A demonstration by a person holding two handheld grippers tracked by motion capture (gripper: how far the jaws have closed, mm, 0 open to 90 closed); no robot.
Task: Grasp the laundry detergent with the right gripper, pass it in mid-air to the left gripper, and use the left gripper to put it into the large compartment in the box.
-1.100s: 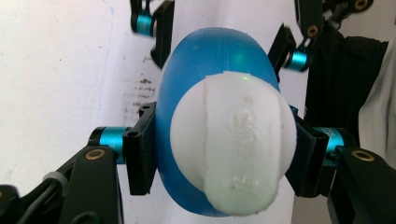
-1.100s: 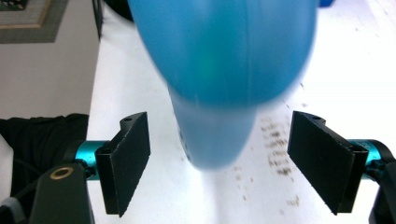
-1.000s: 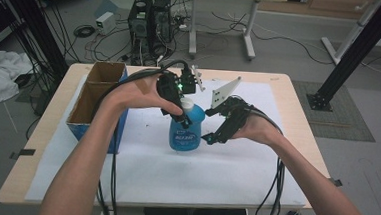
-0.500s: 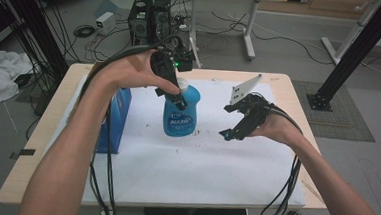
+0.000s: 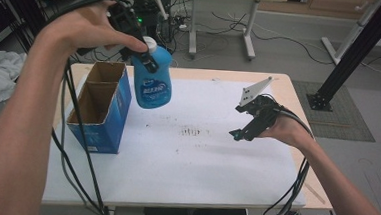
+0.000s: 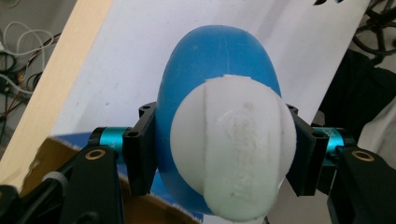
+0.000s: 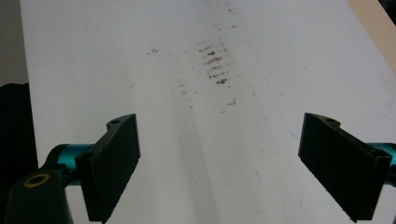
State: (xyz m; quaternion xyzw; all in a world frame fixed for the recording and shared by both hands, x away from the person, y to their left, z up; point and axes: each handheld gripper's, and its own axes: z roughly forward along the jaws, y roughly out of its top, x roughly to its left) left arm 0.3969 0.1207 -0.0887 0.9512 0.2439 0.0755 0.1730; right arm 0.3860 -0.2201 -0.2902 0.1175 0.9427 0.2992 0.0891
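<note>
A blue bottle [image 5: 153, 82] with a white cap hangs in the air beside the open blue cardboard box [image 5: 100, 107], lifted well off the table. My left gripper [image 5: 141, 54] is shut on its neck just under the cap. In the left gripper view the white cap [image 6: 233, 147] and blue body [image 6: 210, 60] sit between the black pads [image 6: 140, 156]. My right gripper [image 5: 245, 122] hovers open over the right part of the white sheet, with nothing between its pads [image 7: 114, 163].
A white sheet [image 5: 185, 162] covers the wooden table [image 5: 299, 101], with dark smudges [image 5: 192, 132] near its middle. Cables trail from both grippers over the front edge. Beyond the table stand a desk, electronics and a black frame on the floor.
My left gripper has lifted the bottle off the table and carried it left, up beside the box. The right gripper has let go, opened and drawn back to the right.
</note>
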